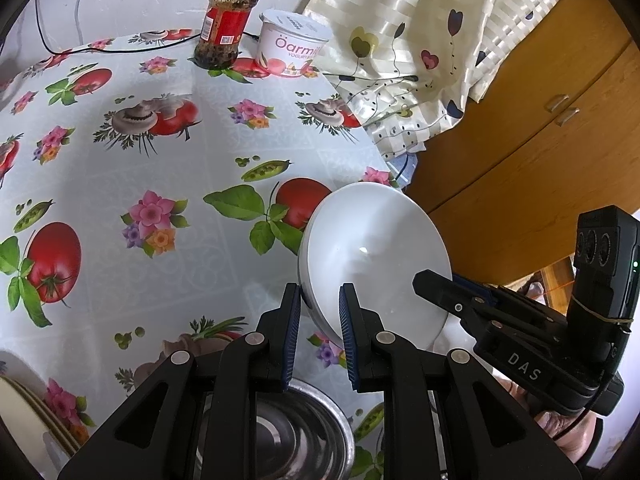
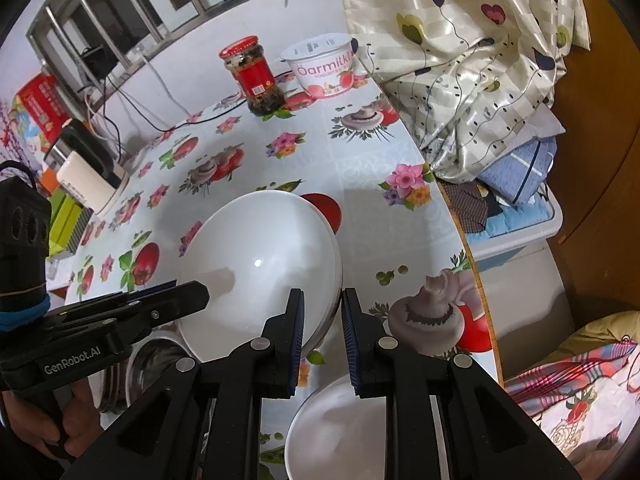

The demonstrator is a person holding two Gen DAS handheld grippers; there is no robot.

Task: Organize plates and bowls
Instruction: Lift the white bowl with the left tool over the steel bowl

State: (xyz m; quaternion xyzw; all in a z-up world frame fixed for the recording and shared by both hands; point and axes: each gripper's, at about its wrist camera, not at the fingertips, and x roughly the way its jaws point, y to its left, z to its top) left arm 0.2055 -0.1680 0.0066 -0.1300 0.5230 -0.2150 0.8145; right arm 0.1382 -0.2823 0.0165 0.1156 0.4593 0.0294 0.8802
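Note:
A white bowl (image 1: 376, 256) is held tilted above the table between both grippers. My left gripper (image 1: 320, 312) is shut on its left rim. My right gripper (image 2: 322, 312) is shut on its right rim; the bowl (image 2: 260, 264) fills the middle of the right wrist view. Below the left gripper a steel bowl (image 1: 296, 436) stands on the table; it also shows in the right wrist view (image 2: 140, 364). A second white bowl (image 2: 336, 428) sits under the right gripper. A stack of cream plates (image 1: 28, 404) lies at the lower left.
A red-lidded jar (image 1: 226, 24) and a yogurt tub (image 1: 292, 46) stand at the table's far edge, by a hanging curtain (image 1: 420, 48). Boxes and a charger (image 2: 86, 172) line the table's left side. A wooden cabinet (image 1: 540, 128) stands to the right.

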